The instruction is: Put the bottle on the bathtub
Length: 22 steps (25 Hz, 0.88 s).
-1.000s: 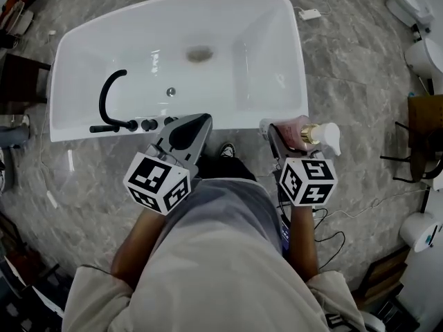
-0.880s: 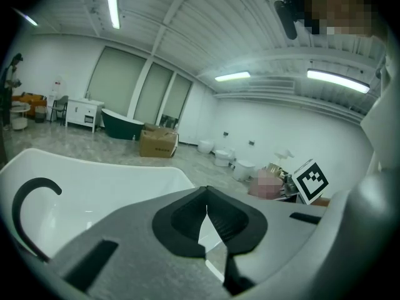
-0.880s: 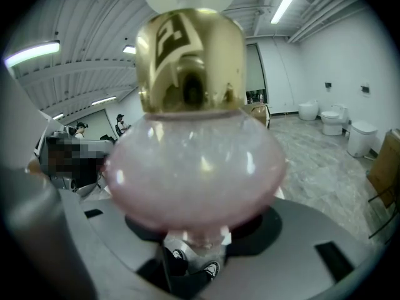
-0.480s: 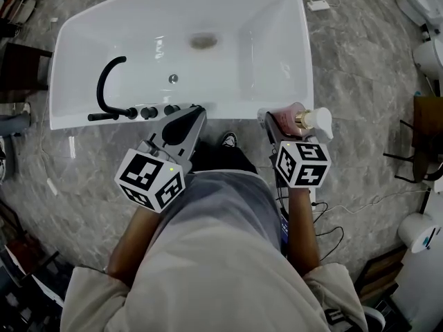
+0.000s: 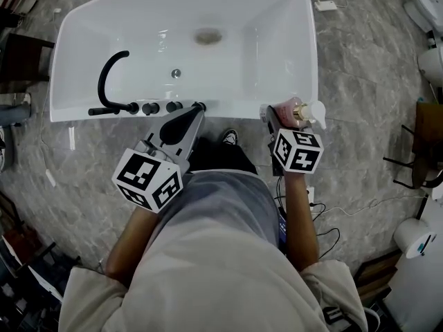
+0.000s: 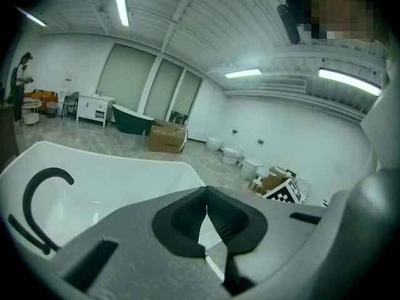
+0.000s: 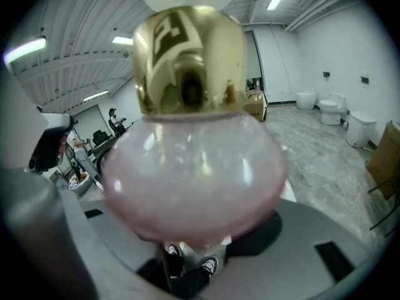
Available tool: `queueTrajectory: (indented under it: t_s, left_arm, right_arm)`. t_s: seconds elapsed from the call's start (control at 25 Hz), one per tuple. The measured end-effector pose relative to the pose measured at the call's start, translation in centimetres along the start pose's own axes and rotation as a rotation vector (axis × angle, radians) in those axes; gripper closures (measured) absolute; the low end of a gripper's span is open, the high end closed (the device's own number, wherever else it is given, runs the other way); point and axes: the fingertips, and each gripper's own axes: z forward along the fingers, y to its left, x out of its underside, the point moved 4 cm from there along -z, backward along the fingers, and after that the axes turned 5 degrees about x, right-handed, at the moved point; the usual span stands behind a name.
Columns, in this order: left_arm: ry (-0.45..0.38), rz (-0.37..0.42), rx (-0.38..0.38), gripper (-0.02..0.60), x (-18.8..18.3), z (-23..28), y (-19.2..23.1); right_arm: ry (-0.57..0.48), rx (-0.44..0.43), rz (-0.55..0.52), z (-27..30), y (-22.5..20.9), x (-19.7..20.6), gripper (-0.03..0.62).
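Observation:
The white bathtub (image 5: 235,109) fills the top of the head view, its black curved faucet (image 5: 111,81) on the near rim at left. A round pink bottle (image 5: 291,107) with a gold collar and white pump is clamped in my right gripper (image 5: 284,116), just off the tub's near right corner. In the right gripper view the bottle (image 7: 194,180) fills the frame between the jaws. My left gripper (image 5: 196,109) is shut and holds nothing, its tip at the tub's near rim beside the tap knobs. The left gripper view looks past the left gripper (image 6: 206,211) across the bathtub (image 6: 125,174) and faucet (image 6: 37,192).
Grey marble floor surrounds the tub. The person's shoe (image 5: 228,138) stands between the grippers, cables (image 5: 325,213) trail at the right. White toilets (image 5: 432,61) line the right edge. Farther off are a cardboard box (image 6: 167,137), a dark tub (image 6: 131,119) and a person (image 6: 22,80).
The right gripper has sunk with the bottle and sits closer to the tub's near right corner. The left gripper's tip has edged up to the near rim.

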Motion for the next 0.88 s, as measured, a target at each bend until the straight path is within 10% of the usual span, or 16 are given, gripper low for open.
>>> queueTrajectory:
  t_s: [0.88]
  left_arm:
    - [0.042, -0.039, -0.090, 0.574, 1.2, -2.8, 2.3]
  right_arm:
    - [0.064, -0.008, -0.096, 9.6, -1.0, 6.0, 0.375]
